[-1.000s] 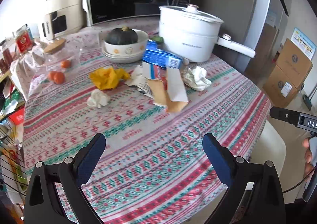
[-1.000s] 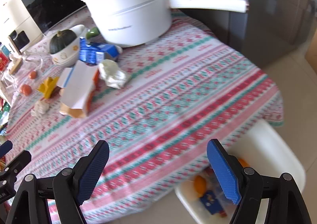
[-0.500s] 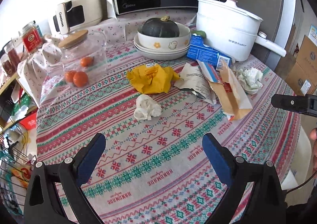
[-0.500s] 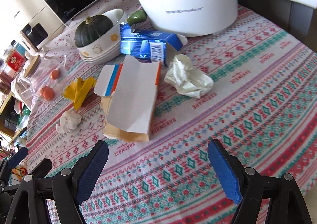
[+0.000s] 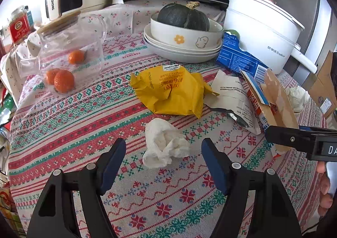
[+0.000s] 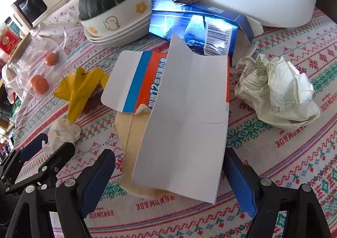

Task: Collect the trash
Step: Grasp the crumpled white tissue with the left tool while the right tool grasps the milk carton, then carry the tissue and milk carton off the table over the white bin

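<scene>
Both grippers are low over the round table with the red, green and white patterned cloth, jaws spread wide and gripping nothing. A second ago they hung back at the table's edge; now they have pushed right in among the trash. The right gripper straddles the near end of the flattened white, blue and orange cardboard carton, one blue pad either side, not clamped. The left gripper has the crumpled white tissue ball sitting between its fingertips, jaws clear of it. Beyond the tissue lies the yellow waffle wrapper; right of the carton, a crumpled white paper wad. Behind stand a large white electric pot, a torn blue box, and a dark green squash in stacked white bowls.
</scene>
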A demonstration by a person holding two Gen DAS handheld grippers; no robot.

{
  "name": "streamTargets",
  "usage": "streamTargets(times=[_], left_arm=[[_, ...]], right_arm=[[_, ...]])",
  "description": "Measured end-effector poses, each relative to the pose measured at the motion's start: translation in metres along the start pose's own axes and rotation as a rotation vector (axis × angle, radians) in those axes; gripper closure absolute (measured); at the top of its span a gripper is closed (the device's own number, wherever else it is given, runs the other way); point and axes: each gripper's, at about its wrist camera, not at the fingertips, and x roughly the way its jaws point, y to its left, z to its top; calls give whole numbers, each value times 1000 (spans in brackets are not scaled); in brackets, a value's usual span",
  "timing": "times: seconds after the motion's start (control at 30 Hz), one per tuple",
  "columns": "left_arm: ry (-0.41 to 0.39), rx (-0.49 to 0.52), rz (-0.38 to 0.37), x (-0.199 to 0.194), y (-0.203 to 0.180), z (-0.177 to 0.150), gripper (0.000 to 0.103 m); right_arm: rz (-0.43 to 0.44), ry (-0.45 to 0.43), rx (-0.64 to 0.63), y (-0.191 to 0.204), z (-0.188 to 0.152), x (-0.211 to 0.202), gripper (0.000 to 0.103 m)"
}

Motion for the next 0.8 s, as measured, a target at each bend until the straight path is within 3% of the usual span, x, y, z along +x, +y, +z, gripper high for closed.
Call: streamTargets(times=[0.07,0.13,0.23,0.47,0.8], left_arm=[[2,-18,-17,4,3,-1,42],[19,-34,-33,8,5,-1,62],[36,-50,-32,9,6,-2,72],[32,-51,-44,-18,-3,-4,76],[38,-45,-86,-79,-37,-26,76]], right_arm=[[-2,2,9,-3,0,5,17],[-4,-9,17,-6,0,5,20],[-13,-19,7,-8,-1,1,35],[-27,-38,-19,-10,-6,-26,47],[-27,-60,-26,-27,-38,-89,50]])
